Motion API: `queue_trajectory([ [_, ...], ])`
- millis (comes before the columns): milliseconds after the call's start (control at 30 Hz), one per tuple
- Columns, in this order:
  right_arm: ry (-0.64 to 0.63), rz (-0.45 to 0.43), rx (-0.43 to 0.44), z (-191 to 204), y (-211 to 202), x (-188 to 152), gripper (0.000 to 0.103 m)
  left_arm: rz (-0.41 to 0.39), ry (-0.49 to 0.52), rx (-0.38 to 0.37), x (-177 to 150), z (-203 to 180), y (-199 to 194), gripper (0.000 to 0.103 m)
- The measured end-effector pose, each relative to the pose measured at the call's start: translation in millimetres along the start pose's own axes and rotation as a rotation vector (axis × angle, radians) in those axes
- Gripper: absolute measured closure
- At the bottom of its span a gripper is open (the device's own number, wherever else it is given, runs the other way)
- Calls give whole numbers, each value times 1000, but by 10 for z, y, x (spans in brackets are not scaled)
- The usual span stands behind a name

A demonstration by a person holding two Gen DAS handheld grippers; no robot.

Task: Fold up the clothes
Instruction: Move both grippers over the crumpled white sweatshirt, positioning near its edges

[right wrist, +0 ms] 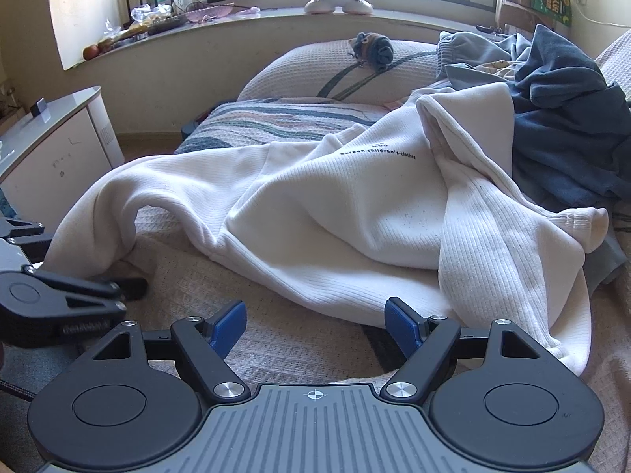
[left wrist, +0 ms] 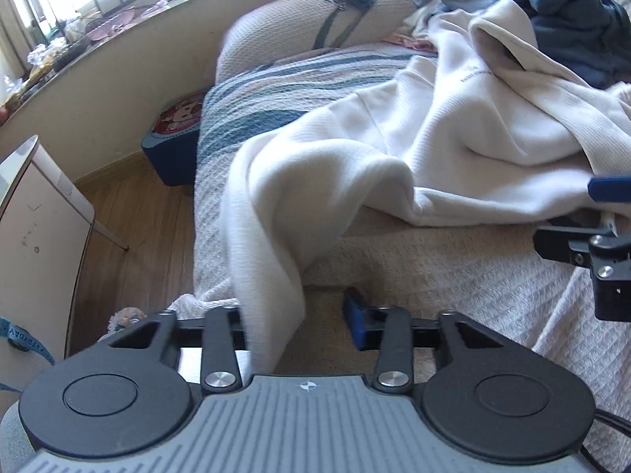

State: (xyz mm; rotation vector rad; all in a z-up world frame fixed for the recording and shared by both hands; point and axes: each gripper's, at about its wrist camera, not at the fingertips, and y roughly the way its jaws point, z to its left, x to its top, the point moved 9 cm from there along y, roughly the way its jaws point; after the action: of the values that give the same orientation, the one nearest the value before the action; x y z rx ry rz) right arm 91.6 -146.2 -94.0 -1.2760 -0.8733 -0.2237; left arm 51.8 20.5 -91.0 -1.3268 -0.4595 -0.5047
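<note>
A white ribbed sweatshirt point(right wrist: 355, 205) with small black lettering lies crumpled on the bed point(right wrist: 276, 339). One of its sleeves point(left wrist: 268, 236) droops over the bed's edge and hangs between the jaws of my left gripper point(left wrist: 299, 321). The cloth hides the left finger. The blue right pad point(left wrist: 357, 323) stands a little apart from the cloth. My right gripper point(right wrist: 315, 327) is open just in front of the sweatshirt's hem, with only bed cover between its blue pads point(right wrist: 228, 327). In the right wrist view the left gripper point(right wrist: 134, 287) shows at the left edge.
Dark blue and grey clothes point(right wrist: 564, 118) are heaped at the back right. A pillow point(right wrist: 335, 67) and a striped blanket point(left wrist: 276, 90) lie beyond the sweatshirt. Left of the bed are a white cabinet point(right wrist: 51, 149), wooden floor point(left wrist: 130, 216) and a blue stool point(left wrist: 177, 130).
</note>
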Motion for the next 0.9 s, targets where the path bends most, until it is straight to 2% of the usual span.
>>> queue_trajectory([
  [67, 3, 0, -1, -5, 4, 0, 24, -16, -27, -17, 32, 50, -24, 85],
  [133, 5, 0, 1, -3, 11, 0, 24, -26, -47, -24, 70, 87, -42, 89],
  [267, 9, -2, 7, 4, 24, 6, 24, -41, -72, -32, 146, 172, -66, 94],
  [467, 9, 1, 10, -9, 48, 23, 24, -42, -100, -25, 232, 308, -67, 95],
  [567, 7, 5, 10, -11, 73, 20, 24, -31, -96, -29, 197, 282, -47, 92],
  [800, 0, 6, 26, 33, 86, 14, 24, -30, -54, -43, 174, 145, -89, 76],
  [900, -7, 14, 32, 56, 119, 24, 24, -1, -57, -39, 169, 142, -91, 72],
])
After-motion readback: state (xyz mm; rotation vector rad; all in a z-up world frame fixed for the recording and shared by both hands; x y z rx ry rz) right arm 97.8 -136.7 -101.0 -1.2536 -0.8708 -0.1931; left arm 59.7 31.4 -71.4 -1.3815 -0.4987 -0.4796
